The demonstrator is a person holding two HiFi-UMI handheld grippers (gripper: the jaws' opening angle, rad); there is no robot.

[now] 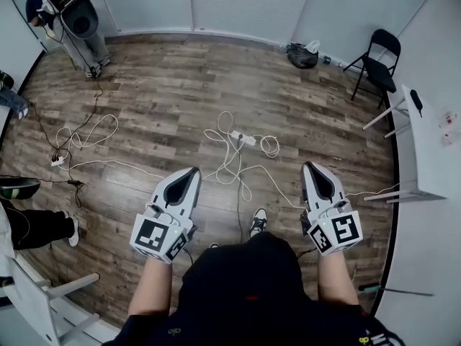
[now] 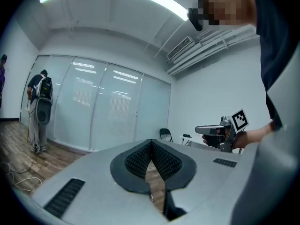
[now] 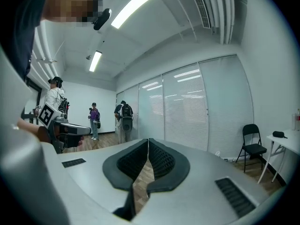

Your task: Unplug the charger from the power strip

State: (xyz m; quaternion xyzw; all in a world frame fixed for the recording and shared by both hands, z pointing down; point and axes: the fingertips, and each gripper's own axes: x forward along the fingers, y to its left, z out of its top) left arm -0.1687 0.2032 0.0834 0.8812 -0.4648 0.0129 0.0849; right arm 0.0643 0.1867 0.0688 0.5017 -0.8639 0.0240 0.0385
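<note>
Power strip [image 1: 243, 138] amid white cables [image 1: 232, 166] — left gripper [image 1: 194, 171], right gripper [image 1: 309, 166] fingers closed, empty.

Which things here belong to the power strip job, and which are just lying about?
Job: power strip on the floor; left gripper and right gripper, both shut and empty. Charger too small to pick out.
Lying about: folding chair, white table, black bag by the wall.

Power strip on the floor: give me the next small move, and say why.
Probably step closer and lower the left claw and right claw toward the power strip: it lies on the floor ahead of them, and both are shut, empty and pointing level, not down.
</note>
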